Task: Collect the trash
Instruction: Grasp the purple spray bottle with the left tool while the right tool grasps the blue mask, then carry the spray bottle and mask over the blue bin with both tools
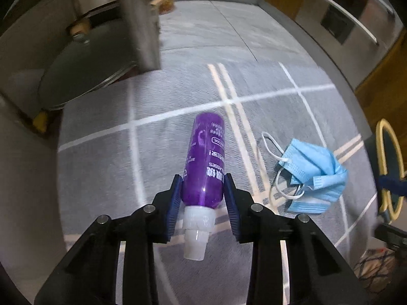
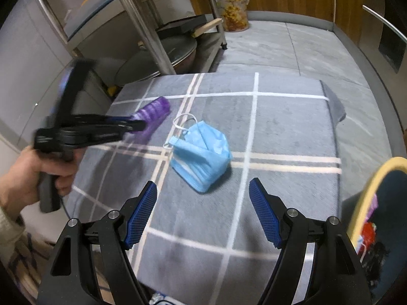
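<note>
- Purple bottle (image 1: 204, 162) lies on the grey checked mat (image 1: 101, 157), near its left edge, long axis running straight away from the left hand-held gripper (image 1: 202, 181), white cap toward it.
- That hand-held gripper's blue pads pinch the bottle just above the cap.
- Blue face mask (image 2: 202, 156) sits crumpled mid-mat, directly ahead of the right hand-held gripper (image 2: 203, 190), which is spread wide and nearer to it.
</note>
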A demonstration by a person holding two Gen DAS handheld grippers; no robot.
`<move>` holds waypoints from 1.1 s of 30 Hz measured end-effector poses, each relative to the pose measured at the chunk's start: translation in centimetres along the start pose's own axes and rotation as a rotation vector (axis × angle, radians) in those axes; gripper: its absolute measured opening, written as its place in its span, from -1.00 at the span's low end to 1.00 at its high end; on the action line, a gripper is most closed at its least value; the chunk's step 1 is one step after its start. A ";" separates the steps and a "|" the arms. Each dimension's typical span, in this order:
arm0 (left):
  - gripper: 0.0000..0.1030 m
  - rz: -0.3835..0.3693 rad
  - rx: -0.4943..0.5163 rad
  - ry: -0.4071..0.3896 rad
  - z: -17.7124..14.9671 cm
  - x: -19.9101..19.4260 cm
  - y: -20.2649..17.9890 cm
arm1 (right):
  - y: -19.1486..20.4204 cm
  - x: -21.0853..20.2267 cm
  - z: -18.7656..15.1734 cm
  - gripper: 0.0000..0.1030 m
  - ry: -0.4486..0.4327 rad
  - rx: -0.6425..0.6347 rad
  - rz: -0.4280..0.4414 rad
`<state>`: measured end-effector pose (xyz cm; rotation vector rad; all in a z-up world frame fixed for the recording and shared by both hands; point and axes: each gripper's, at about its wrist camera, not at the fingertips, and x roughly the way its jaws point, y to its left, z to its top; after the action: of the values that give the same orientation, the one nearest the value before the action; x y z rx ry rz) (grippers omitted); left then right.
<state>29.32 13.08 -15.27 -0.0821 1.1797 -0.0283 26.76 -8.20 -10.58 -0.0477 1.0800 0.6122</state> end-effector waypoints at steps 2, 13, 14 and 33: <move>-0.37 -0.010 -0.015 -0.012 0.0 -1.0 0.6 | -0.2 1.1 0.3 0.47 0.006 0.015 0.001; -0.38 -0.024 -0.017 -0.023 -0.8 -3.9 1.5 | -0.6 5.4 1.2 -0.23 0.002 0.074 0.038; -0.38 -0.023 -0.016 -0.023 -0.8 -4.0 1.6 | -0.5 5.5 1.2 -0.48 0.002 0.070 0.040; -0.38 -0.109 0.069 -0.109 0.2 -8.1 -4.1 | -2.1 -4.3 -0.4 -0.74 -0.123 0.030 -0.008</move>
<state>26.50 9.51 -7.44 -0.0856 1.0635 -0.1585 26.06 -12.01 -7.72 0.0113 0.9690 0.5841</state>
